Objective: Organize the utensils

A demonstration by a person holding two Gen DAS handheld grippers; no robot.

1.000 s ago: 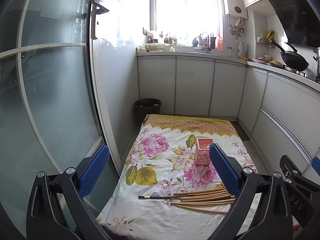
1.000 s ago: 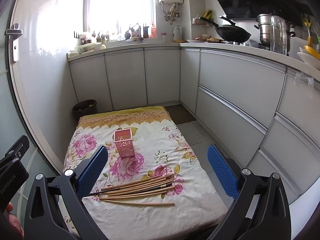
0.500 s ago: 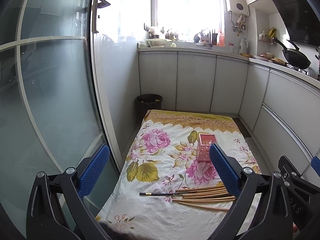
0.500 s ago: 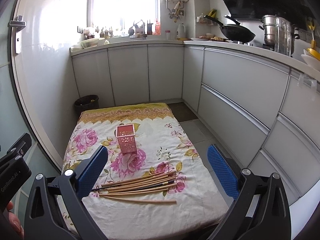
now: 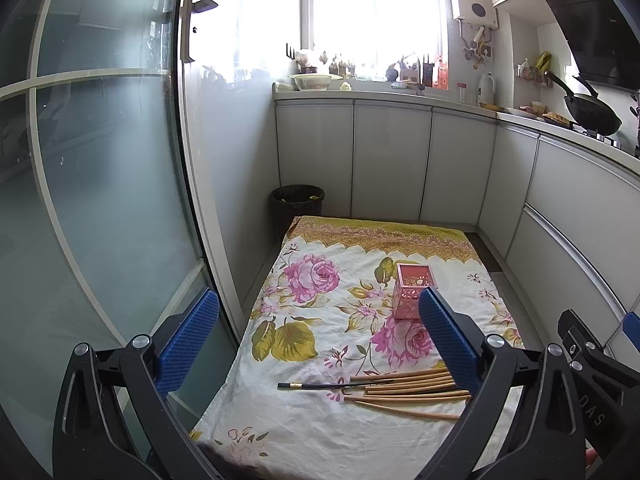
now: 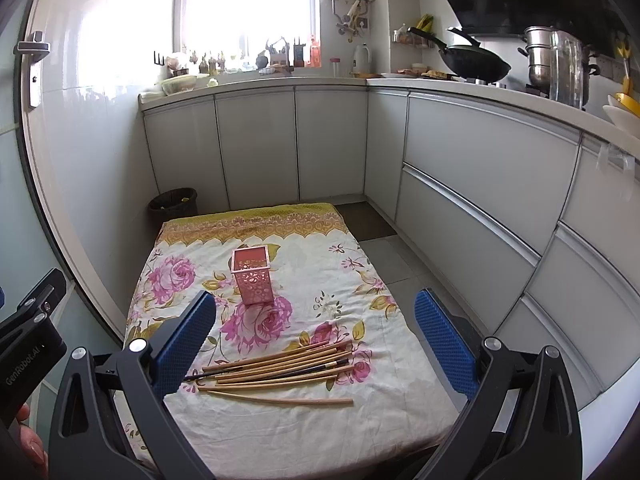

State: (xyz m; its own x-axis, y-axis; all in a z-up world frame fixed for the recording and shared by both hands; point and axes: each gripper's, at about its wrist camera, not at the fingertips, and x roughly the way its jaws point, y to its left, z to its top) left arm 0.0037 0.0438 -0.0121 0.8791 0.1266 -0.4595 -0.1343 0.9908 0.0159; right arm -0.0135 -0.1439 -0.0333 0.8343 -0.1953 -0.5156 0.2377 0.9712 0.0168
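Several wooden chopsticks (image 6: 280, 372) lie in a loose bundle on a floral cloth (image 6: 280, 440), with one dark chopstick (image 5: 320, 385) among them. They also show in the left wrist view (image 5: 408, 390). A pink perforated square holder (image 6: 253, 276) stands upright behind them; it also shows in the left wrist view (image 5: 412, 290). My left gripper (image 5: 318, 338) is open and empty, held above the cloth's near left. My right gripper (image 6: 316, 340) is open and empty, above the chopsticks.
The floral cloth covers a low surface between a frosted glass door (image 5: 100, 200) on the left and grey kitchen cabinets (image 6: 480, 200) on the right and behind. A black bin (image 5: 298, 204) stands at the far left corner. A wok (image 6: 476, 64) and pots sit on the counter.
Both grippers have tilted and shifted slightly, so the cloth, holder and chopsticks sit a little lower and closer in view. Both grippers stay open. Nothing on the cloth has moved.
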